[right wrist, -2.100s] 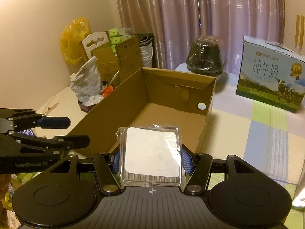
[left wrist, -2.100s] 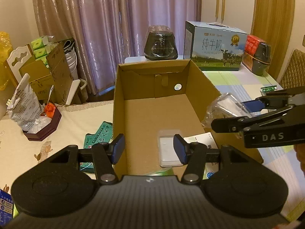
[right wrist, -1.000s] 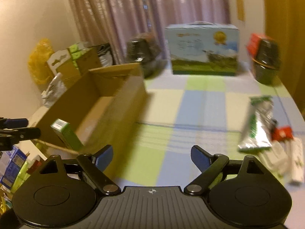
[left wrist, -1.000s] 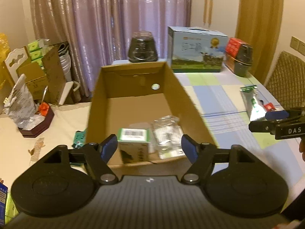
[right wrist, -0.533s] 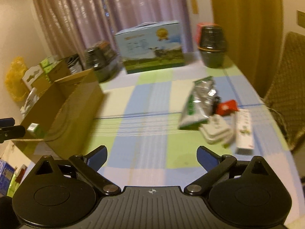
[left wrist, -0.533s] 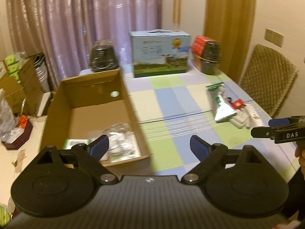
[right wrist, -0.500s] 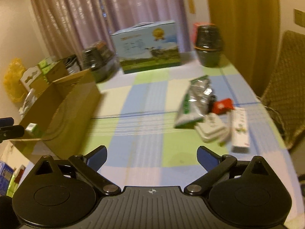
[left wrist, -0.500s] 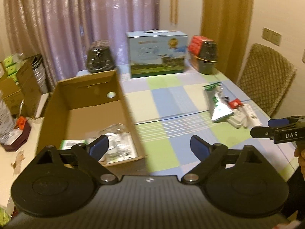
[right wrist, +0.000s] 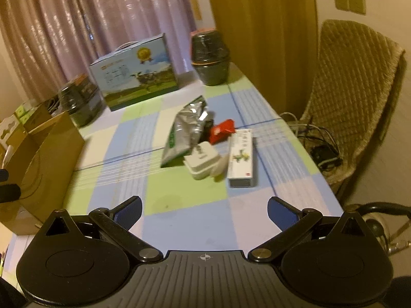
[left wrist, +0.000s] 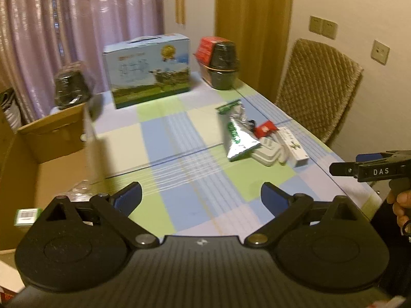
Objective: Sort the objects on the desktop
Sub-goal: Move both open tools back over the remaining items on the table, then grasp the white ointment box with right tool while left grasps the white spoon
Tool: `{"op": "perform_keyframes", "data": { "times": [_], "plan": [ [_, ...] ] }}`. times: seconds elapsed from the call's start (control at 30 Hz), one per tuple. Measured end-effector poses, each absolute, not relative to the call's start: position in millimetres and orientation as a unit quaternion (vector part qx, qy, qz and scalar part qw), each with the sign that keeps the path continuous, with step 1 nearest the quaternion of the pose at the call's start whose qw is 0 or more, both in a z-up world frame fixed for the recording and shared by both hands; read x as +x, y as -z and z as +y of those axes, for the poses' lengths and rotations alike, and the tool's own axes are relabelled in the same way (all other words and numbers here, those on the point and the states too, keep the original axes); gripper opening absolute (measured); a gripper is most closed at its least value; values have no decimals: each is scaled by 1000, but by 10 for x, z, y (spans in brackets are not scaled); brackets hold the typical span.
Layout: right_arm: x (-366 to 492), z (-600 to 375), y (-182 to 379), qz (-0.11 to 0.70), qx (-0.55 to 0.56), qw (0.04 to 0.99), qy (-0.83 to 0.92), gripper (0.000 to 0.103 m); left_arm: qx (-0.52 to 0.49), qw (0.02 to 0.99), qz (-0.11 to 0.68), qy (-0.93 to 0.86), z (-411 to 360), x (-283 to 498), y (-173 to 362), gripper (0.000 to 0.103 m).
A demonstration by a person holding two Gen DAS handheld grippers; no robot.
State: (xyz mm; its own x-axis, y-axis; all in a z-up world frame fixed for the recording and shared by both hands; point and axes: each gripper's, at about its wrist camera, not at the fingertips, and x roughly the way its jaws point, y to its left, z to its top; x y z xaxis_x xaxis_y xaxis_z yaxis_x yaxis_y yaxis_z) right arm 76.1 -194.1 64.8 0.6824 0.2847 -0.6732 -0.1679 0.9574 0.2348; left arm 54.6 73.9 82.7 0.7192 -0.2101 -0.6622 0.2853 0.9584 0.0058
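Both hand-held grippers — left hand-held gripper [left wrist: 201, 195] and right hand-held gripper [right wrist: 204, 209] — hang spread wide and empty, presumably readied for the clustered silver-green foil pouch [right wrist: 185, 133], white plug adapter [right wrist: 202, 163] and white carton [right wrist: 242, 159] on the checked tabletop [right wrist: 179, 200], well apart from the brown cardboard box [left wrist: 38, 154] — seemingly their destination.

Cardboard box [left wrist: 51, 138]: cut off by the left edge of the left wrist frame; its contents are largely hidden behind the hand-held gripper body, and only a green-edged carton [left wrist: 27, 215] and crinkled clear wrap [left wrist: 79, 190] are partly seen.
Right hand-held gripper [left wrist: 344, 164]: cut at the right edge of the left wrist frame.
Left hand-held gripper [right wrist: 9, 187]: only dark finger ends are shown at the left edge of the right wrist frame.
Print on the white carton [right wrist: 242, 155] and milk case [right wrist: 136, 71]: blurred, unreadable.
Small black object [right wrist: 210, 123] behind the foil pouch [right wrist: 186, 131]: mostly hidden.
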Motion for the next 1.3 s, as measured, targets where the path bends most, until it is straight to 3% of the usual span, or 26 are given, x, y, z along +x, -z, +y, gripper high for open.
{"op": "perform_keyframes", "data": {
  "times": [0.97,1.13,1.3],
  "plan": [
    [1404,-2157,-244,393,43,910,-127,99,112,880,396,236,-112,1312,-206,97],
    [1573,-2136,-117,401,26,906,-135,73,136,868,407,248,-239,1484,-64,91],
    [1720,-2108,7,407,14,903,-139,67,148,861,408,265,-347,1630,69,90]
  ]
}}
